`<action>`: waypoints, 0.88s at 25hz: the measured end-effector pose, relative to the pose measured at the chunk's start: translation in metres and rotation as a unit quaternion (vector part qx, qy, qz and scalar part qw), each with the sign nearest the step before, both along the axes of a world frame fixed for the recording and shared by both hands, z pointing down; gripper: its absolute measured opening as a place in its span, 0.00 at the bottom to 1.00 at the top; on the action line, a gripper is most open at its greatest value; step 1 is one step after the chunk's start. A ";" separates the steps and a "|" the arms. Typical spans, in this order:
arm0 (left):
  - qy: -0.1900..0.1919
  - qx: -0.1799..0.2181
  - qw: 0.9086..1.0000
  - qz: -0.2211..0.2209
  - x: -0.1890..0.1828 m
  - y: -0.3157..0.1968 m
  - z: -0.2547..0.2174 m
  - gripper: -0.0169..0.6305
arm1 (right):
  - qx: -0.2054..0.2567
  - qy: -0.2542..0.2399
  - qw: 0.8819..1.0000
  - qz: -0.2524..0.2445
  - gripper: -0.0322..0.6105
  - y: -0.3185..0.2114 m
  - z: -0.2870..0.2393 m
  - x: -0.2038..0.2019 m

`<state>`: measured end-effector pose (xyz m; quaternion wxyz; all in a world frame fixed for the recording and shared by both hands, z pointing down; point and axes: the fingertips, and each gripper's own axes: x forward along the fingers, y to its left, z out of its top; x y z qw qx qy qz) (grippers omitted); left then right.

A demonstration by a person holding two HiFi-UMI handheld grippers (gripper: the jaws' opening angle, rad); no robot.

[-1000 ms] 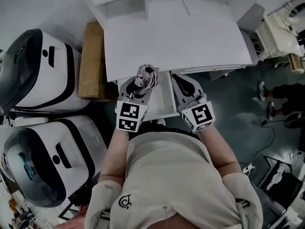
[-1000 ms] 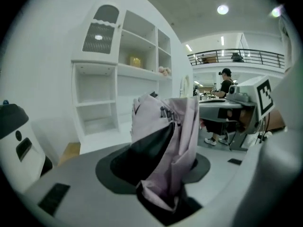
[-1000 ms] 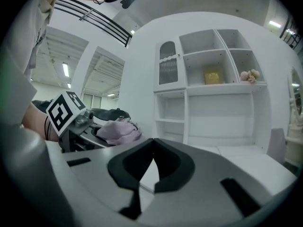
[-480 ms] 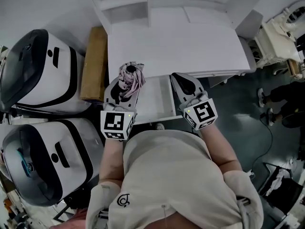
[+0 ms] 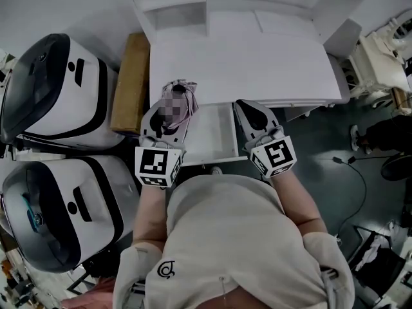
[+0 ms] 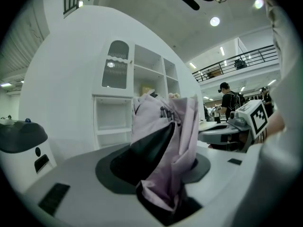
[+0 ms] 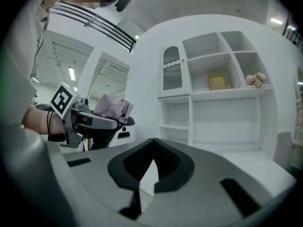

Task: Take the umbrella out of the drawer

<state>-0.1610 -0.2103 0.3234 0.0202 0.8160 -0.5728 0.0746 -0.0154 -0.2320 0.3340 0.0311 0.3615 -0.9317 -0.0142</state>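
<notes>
Umbrella (image 5: 187, 91) held above the open drawer (image 5: 210, 136).
Your left hand-held gripper (image 5: 170, 111) pinches its fabric, keeping it clear of the rim; your right hand-held gripper (image 5: 250, 111) is closed, empty.

No words or numbers can be read; the only signs are a small C-shaped logo (image 5: 168, 271) on the shirt and square coded markers on the left hand-held gripper (image 5: 170, 111) and right hand-held gripper (image 5: 249, 108).
</notes>
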 end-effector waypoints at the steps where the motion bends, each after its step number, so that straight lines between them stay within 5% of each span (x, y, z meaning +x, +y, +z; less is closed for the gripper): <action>1: 0.000 0.000 1.000 0.000 0.000 -0.001 0.001 0.36 | -0.001 0.000 1.000 0.001 0.05 0.000 0.001 0.000; 22: 0.000 -0.001 1.000 0.001 -0.001 -0.003 0.006 0.36 | -0.030 -0.004 0.999 0.019 0.05 -0.004 0.016 0.004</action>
